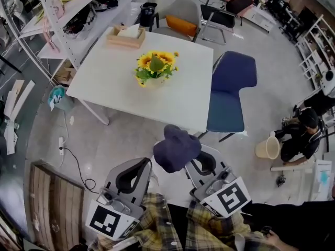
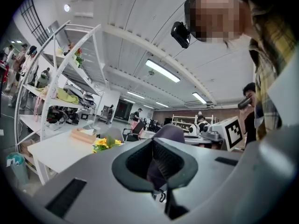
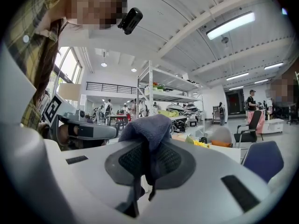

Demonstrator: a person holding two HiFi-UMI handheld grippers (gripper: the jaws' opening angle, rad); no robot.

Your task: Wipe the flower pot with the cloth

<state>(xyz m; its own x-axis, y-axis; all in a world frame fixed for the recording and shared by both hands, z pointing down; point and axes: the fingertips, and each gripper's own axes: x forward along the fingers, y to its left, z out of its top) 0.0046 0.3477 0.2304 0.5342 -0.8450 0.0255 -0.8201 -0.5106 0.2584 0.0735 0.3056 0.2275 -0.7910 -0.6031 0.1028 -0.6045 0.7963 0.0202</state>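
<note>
A pale flower pot (image 1: 152,82) with sunflowers (image 1: 155,63) stands in the middle of the white table (image 1: 110,80). It also shows small in the left gripper view as yellow blooms (image 2: 105,143). Well short of the table's near edge, a dark blue-grey cloth (image 1: 176,148) is bunched between my two grippers. My left gripper (image 1: 148,163) is shut, with a fold of the cloth (image 2: 158,169) pinched between its pads. My right gripper (image 1: 191,164) is shut on the cloth (image 3: 145,127), which drapes over its tips. Both grippers point level toward the table.
A blue chair (image 1: 230,88) stands at the table's right side and a wooden box (image 1: 125,37) at its far edge. A shelving rack (image 1: 57,14) stands at the left and a wooden board (image 1: 55,203) at lower left. A crouching person (image 1: 301,135) and a bucket (image 1: 267,148) are at the right.
</note>
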